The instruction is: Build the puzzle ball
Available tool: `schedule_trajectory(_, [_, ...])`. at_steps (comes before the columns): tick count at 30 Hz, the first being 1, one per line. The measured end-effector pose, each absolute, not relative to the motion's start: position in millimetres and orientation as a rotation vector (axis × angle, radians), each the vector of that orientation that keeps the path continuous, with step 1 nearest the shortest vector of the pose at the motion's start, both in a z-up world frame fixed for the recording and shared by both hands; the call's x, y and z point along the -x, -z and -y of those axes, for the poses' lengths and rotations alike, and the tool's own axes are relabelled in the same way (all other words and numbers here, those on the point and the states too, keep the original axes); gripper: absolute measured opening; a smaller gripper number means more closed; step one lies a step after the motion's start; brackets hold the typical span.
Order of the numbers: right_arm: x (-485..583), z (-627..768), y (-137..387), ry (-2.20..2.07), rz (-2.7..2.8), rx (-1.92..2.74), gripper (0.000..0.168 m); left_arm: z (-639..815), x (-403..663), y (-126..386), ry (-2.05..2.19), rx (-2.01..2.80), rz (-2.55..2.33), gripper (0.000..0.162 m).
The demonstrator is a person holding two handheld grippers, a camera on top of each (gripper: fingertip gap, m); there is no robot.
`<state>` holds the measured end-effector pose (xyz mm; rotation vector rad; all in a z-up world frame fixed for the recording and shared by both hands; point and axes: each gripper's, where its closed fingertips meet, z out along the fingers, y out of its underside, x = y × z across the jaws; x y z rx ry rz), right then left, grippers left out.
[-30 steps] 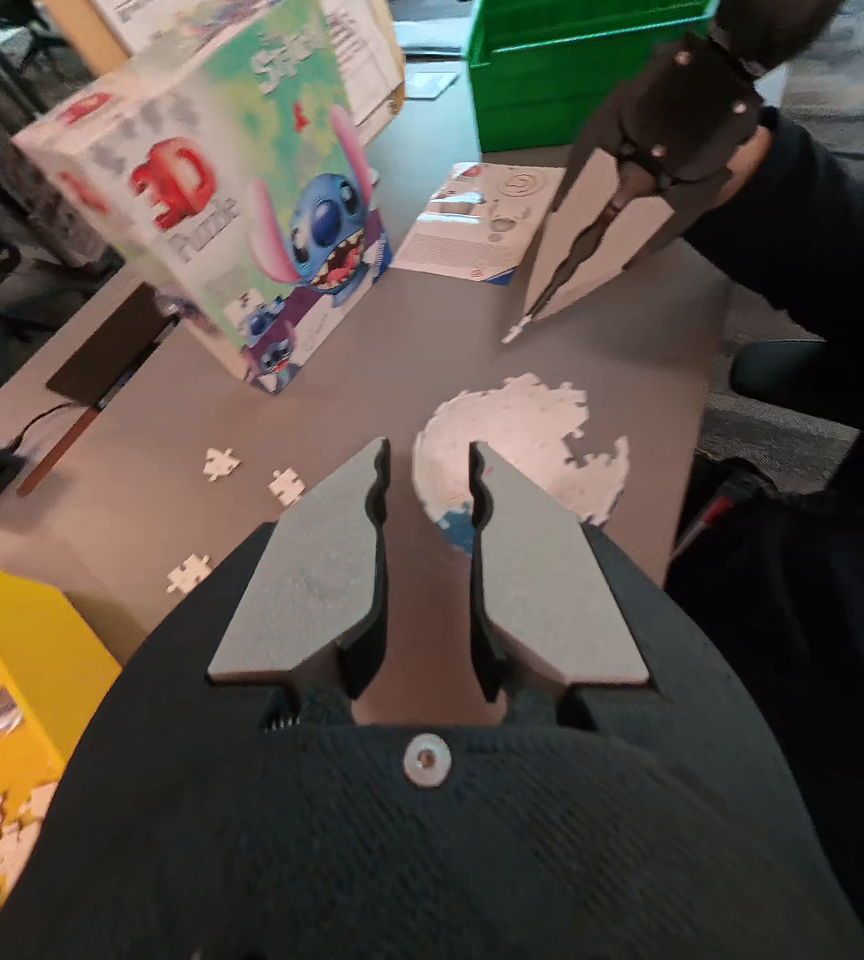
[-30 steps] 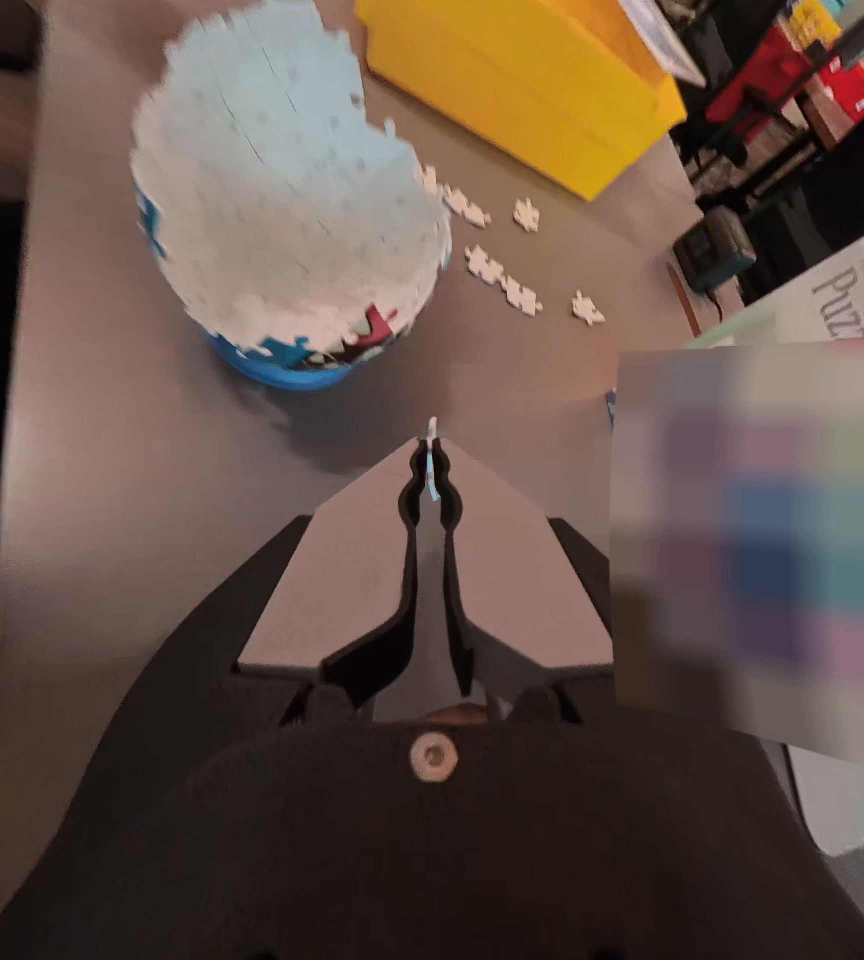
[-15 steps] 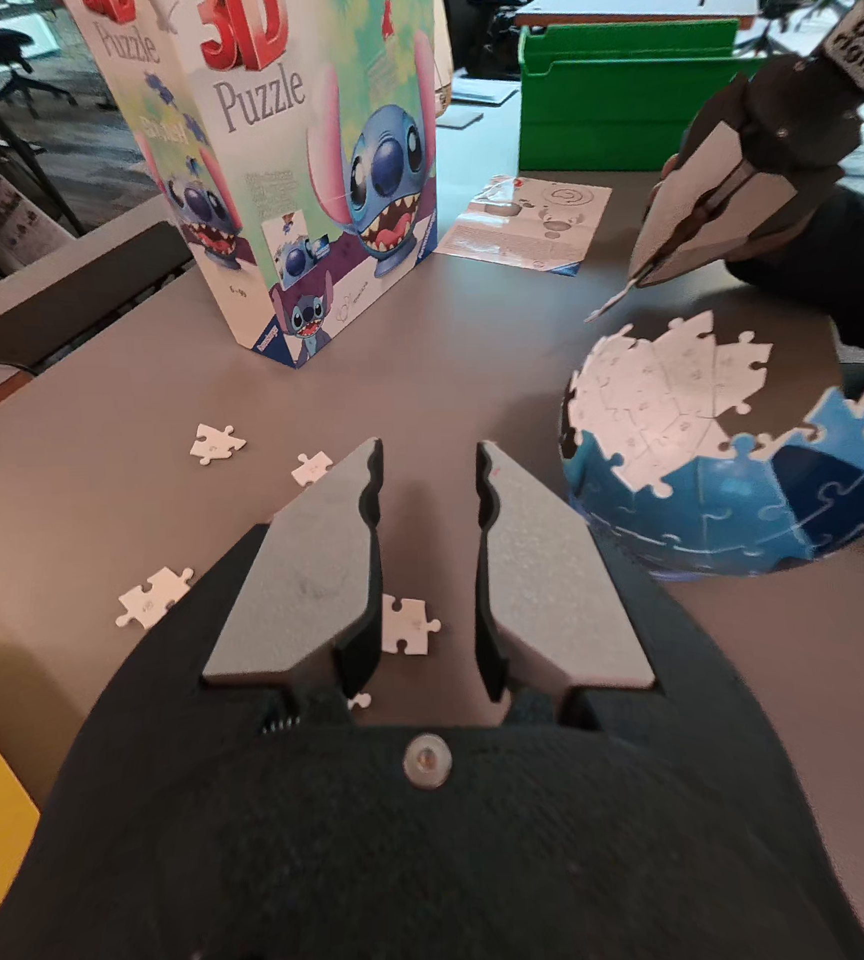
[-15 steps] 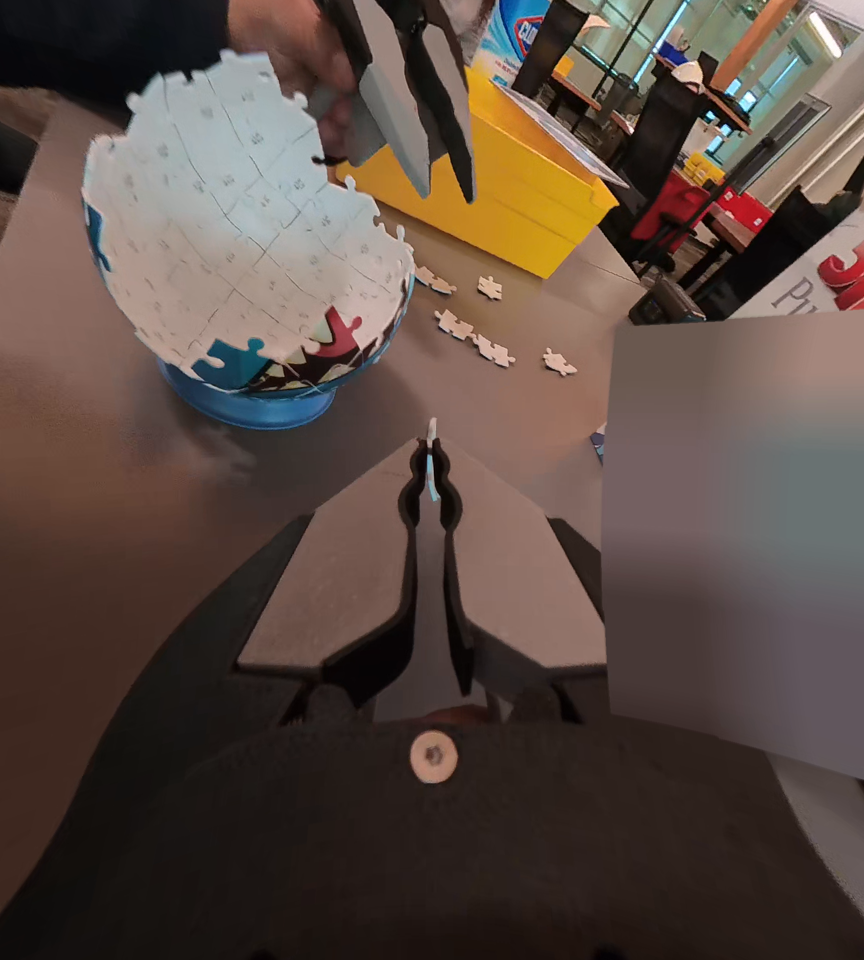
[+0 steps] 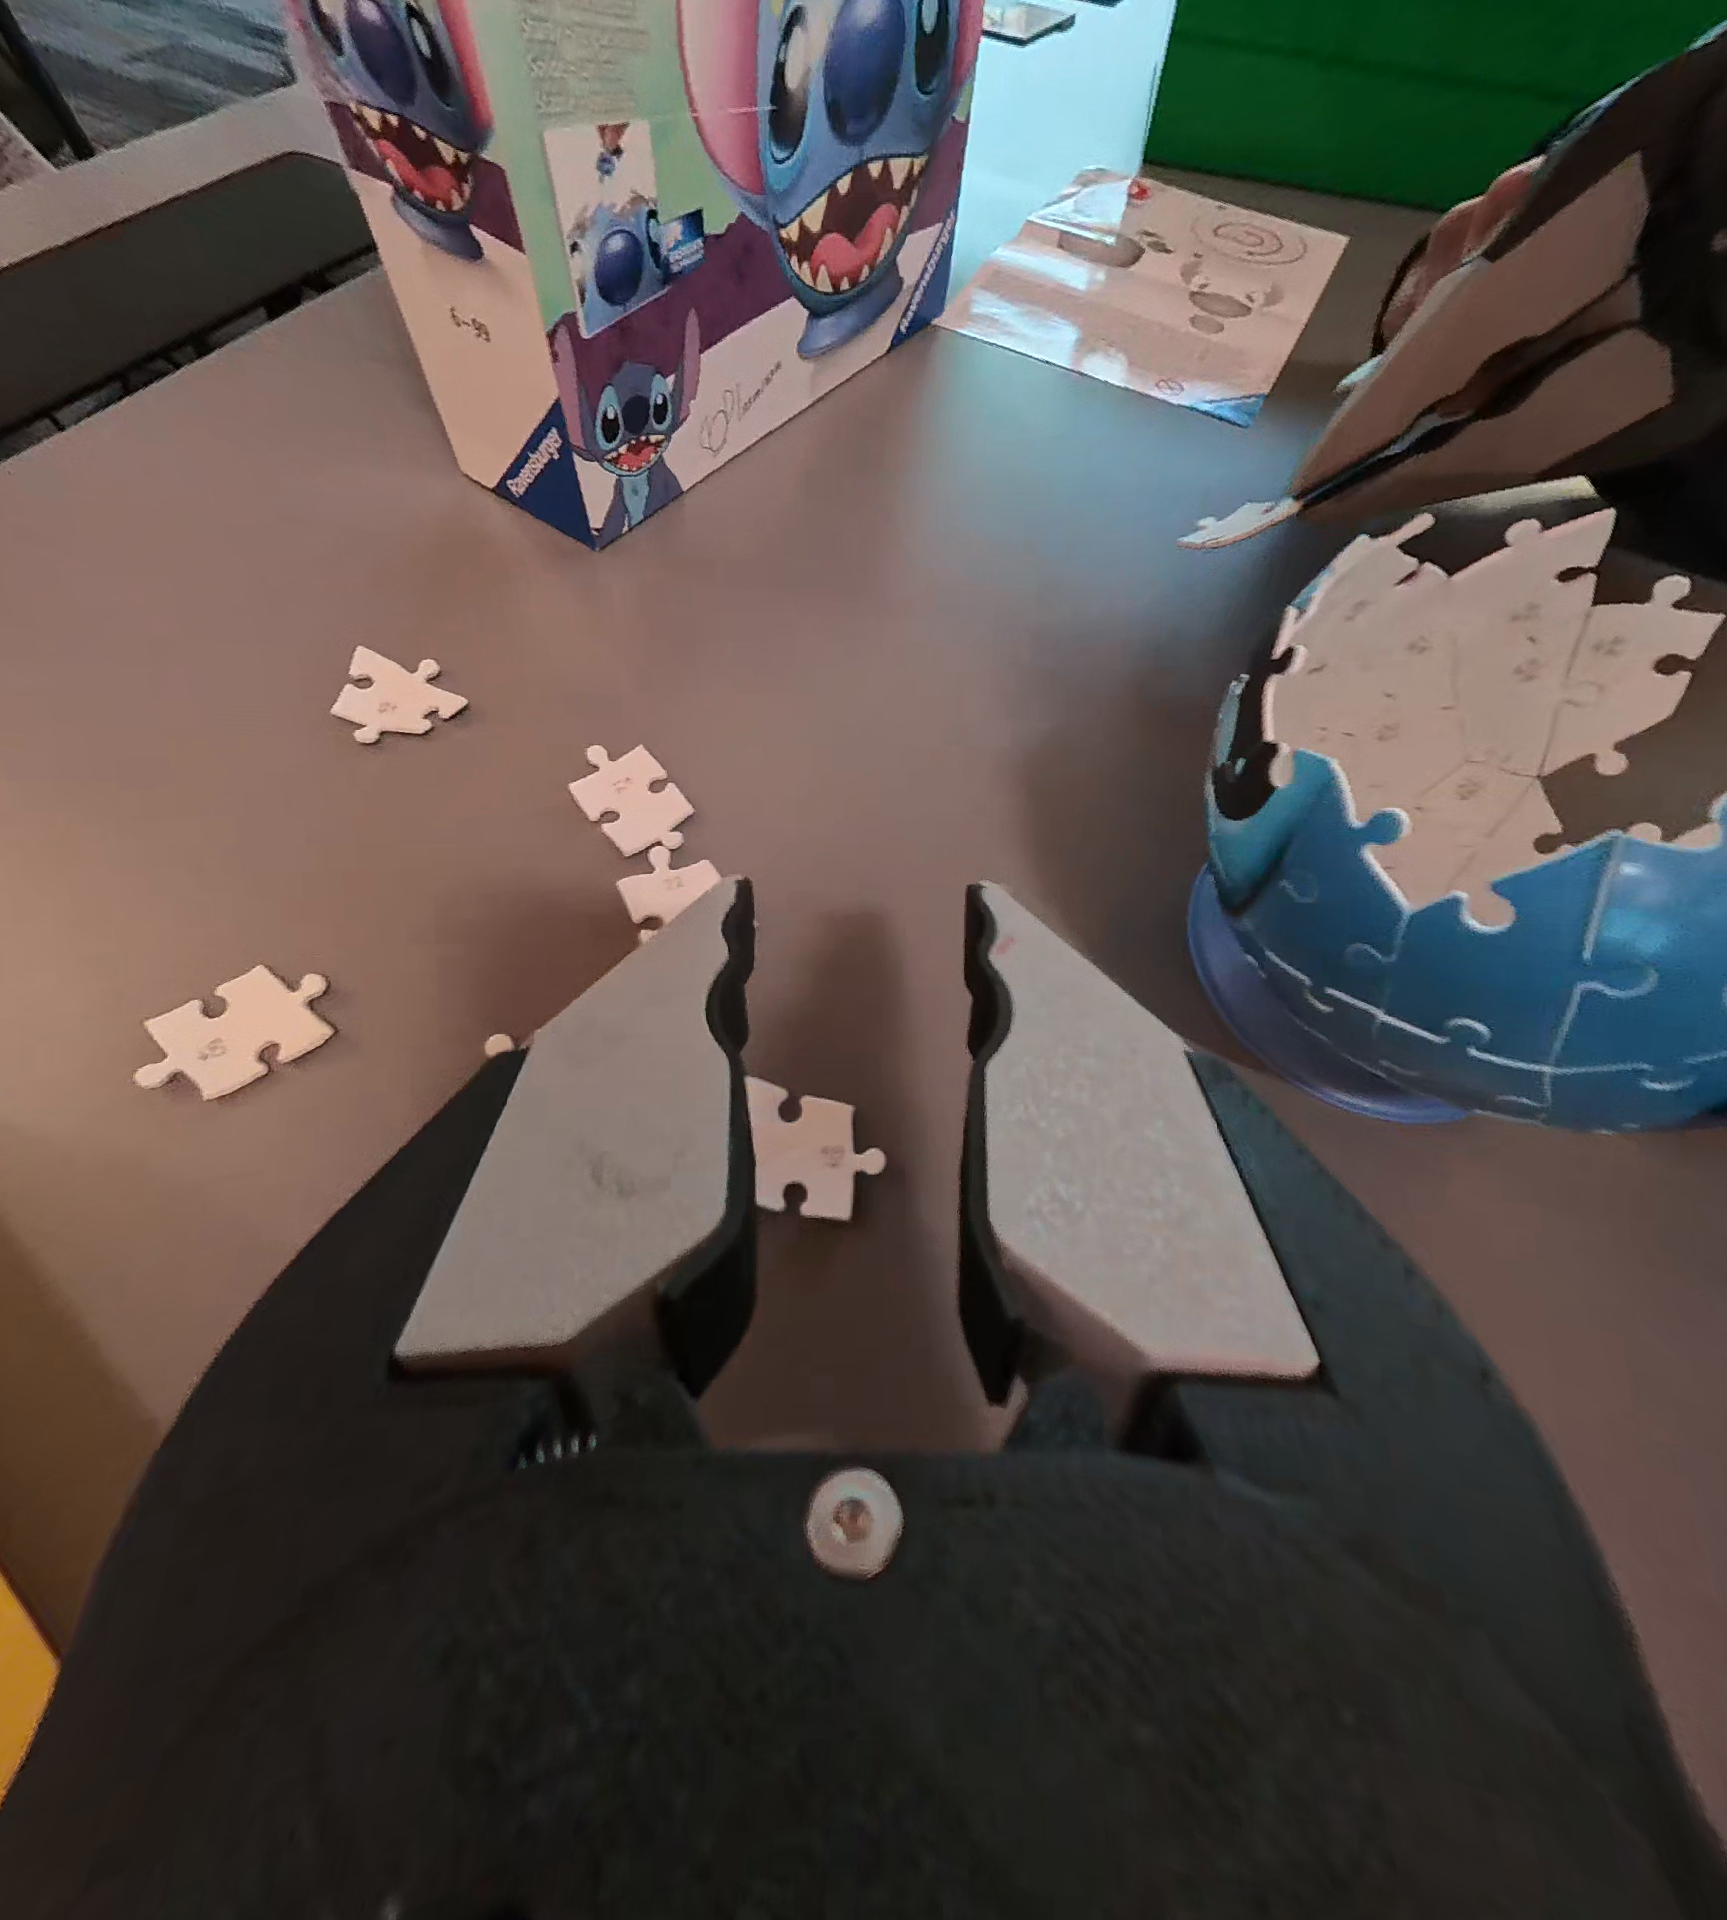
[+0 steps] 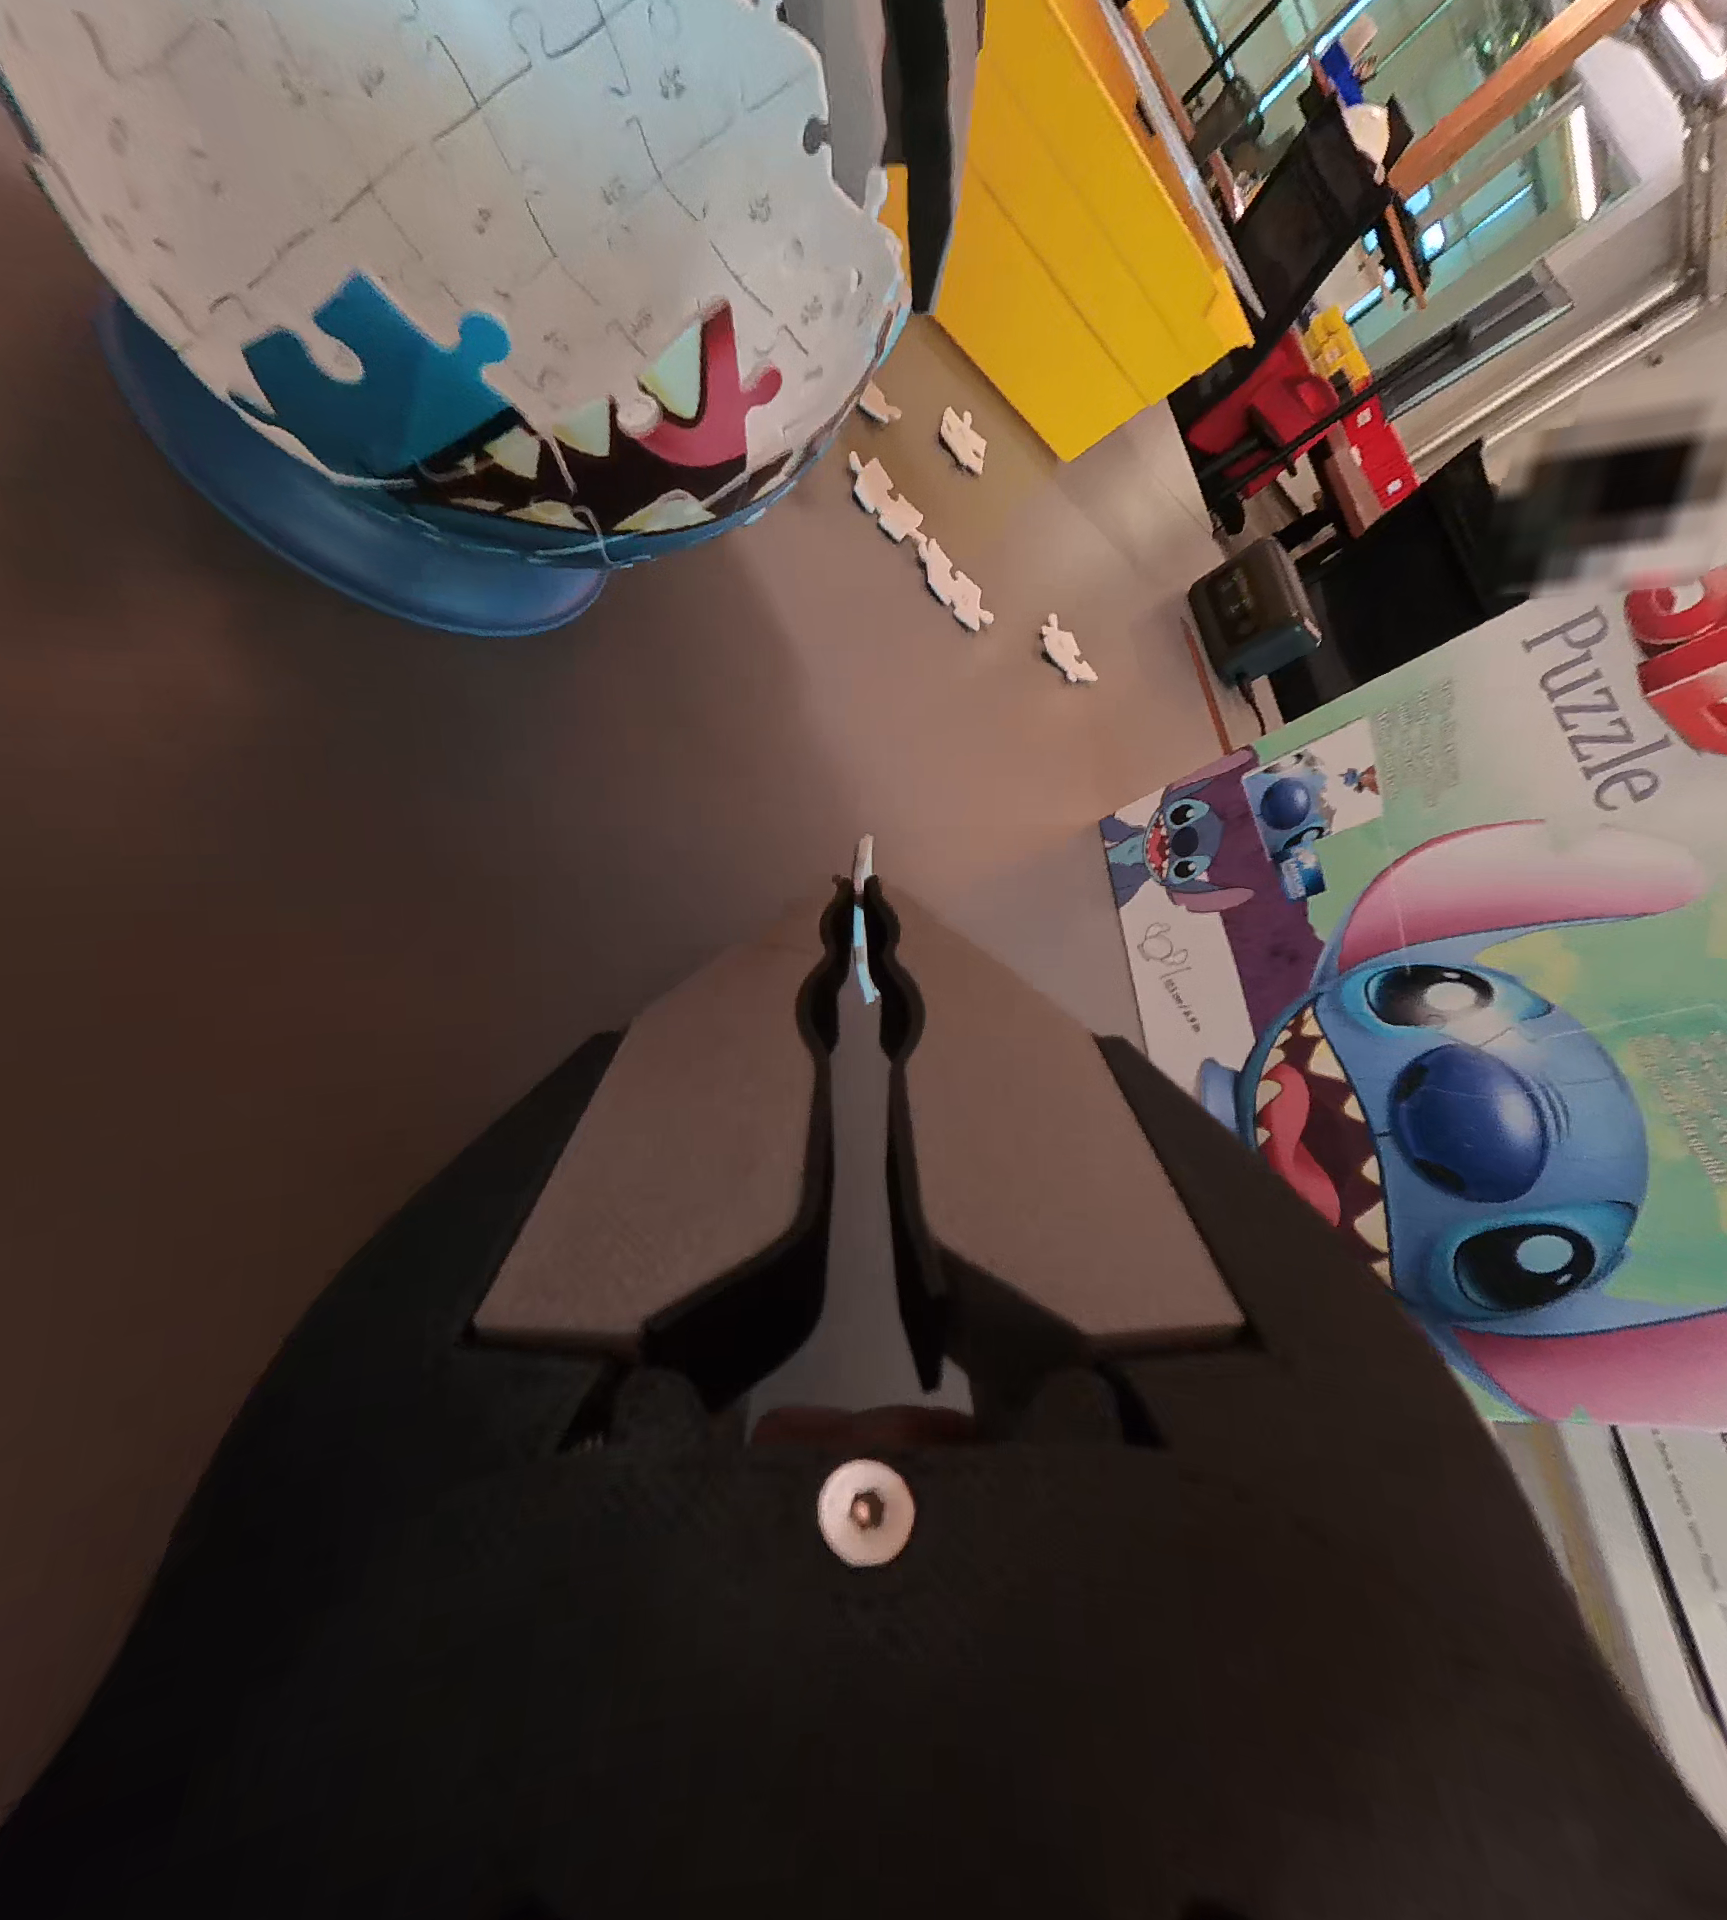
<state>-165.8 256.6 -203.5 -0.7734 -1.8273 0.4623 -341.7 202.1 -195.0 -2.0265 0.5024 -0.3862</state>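
Note:
The half-built puzzle ball (image 5: 1524, 956) sits on its blue stand at the right, blue outside and white inside; it also shows at the top left of the right wrist view (image 6: 443, 270). My left gripper (image 5: 859, 925) is open and empty, low over the table among several loose white pieces (image 5: 630, 795), with one piece (image 5: 812, 1158) lying between its fingers. My right gripper (image 6: 861, 883) is shut on a thin puzzle piece (image 6: 861, 914) held edge-on. In the left wrist view that gripper (image 5: 1300, 499) holds the piece (image 5: 1238, 520) just above the ball's far rim.
The puzzle box (image 5: 651, 229) stands at the back of the grey table (image 5: 942, 623); it also shows in the right wrist view (image 6: 1524, 1039). A leaflet (image 5: 1150, 291) lies beside it, a green bin (image 5: 1410, 94) behind. A yellow bin (image 6: 1067, 229) stands beyond the ball. About 20 centimetres separates my left fingertips from my right.
My left gripper has come down and forward over the loose pieces. My right gripper, still shut on its piece, has moved closer to the ball's rim.

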Motion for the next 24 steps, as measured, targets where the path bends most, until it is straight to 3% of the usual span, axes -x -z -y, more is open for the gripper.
schedule_trajectory(7, [165.4, -255.9, 185.7, -0.542, 1.746, 0.755, 0.0, -205.8, 352.3, 197.3, 0.333, 2.038, -0.468, 0.037])
schedule_trajectory(12, [164.7, -256.8, 190.7, -0.565, 1.764, 0.819, 0.0, -193.4, 328.3, 197.7, 0.579, 2.022, -0.514, 0.0])
schedule_trajectory(18, [163.9, -267.5, 197.1, -0.539, 1.764, 0.893, 0.0, -207.7, 350.3, 203.5, 0.449, 2.047, -0.411, 0.044])
schedule_trajectory(22, [164.2, -271.9, 203.5, -0.517, 1.776, 0.921, 0.0, -209.8, 352.8, 209.4, 0.342, 2.06, -0.451, 0.041])
schedule_trajectory(24, [164.2, -274.5, 206.7, -0.51, 1.782, 0.939, 0.0, -209.2, 350.8, 210.7, 0.308, 2.057, -0.486, 0.031])
